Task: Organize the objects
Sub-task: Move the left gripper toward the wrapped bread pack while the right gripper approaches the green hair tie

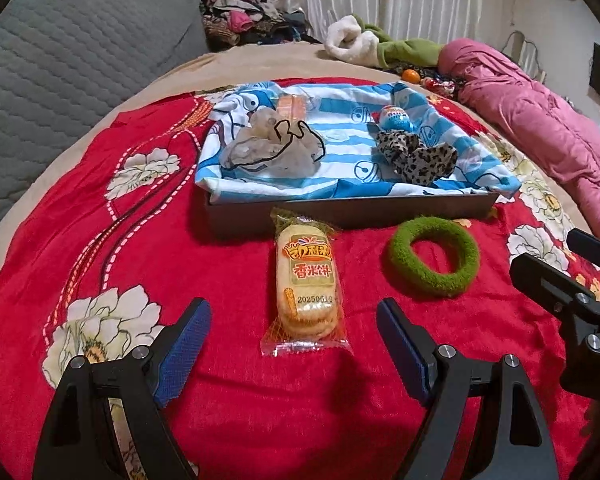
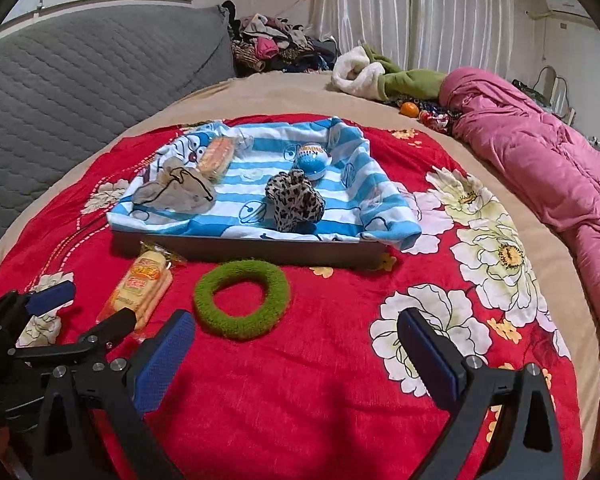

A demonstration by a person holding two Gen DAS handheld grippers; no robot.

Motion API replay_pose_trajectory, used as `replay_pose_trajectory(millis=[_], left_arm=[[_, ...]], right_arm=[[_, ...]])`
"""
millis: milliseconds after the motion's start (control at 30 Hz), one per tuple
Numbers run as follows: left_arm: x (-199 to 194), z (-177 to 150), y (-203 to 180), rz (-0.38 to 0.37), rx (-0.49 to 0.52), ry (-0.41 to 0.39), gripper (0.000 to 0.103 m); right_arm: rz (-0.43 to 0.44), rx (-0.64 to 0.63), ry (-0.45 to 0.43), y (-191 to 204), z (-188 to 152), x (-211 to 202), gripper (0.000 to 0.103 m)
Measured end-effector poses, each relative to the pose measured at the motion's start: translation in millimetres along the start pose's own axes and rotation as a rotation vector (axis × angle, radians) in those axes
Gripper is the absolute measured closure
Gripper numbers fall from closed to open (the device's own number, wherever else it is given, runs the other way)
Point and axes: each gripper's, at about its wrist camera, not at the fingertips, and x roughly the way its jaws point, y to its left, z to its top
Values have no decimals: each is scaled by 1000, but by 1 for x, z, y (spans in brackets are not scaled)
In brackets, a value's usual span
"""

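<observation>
Currently both jaws stand open and empty: left gripper (image 1: pixel 294 330) should straddle the rice cracker packet (image 1: pixel 306 280) lying before the tray (image 1: pixel 340 210), right gripper (image 2: pixel 296 342) the green ring (image 2: pixel 242 298)

Both tools look alike. The left claw (image 1: pixel 294 340) has two matte black arms, each tipped with a flat blue textured pad (image 1: pixel 188 344) and fastened by round silver screws. The right claw (image 2: pixel 296 356) has the same black frame, blue pads (image 2: pixel 428 352) and silver screw heads.
</observation>
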Motion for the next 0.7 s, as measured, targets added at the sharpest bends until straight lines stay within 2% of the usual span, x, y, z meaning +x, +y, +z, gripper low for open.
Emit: replay_pose_trajectory(millis=[700], left_arm=[[25, 10, 3, -19, -5, 5, 18]], right_arm=[[-16, -7, 53, 0, 6, 35, 1]])
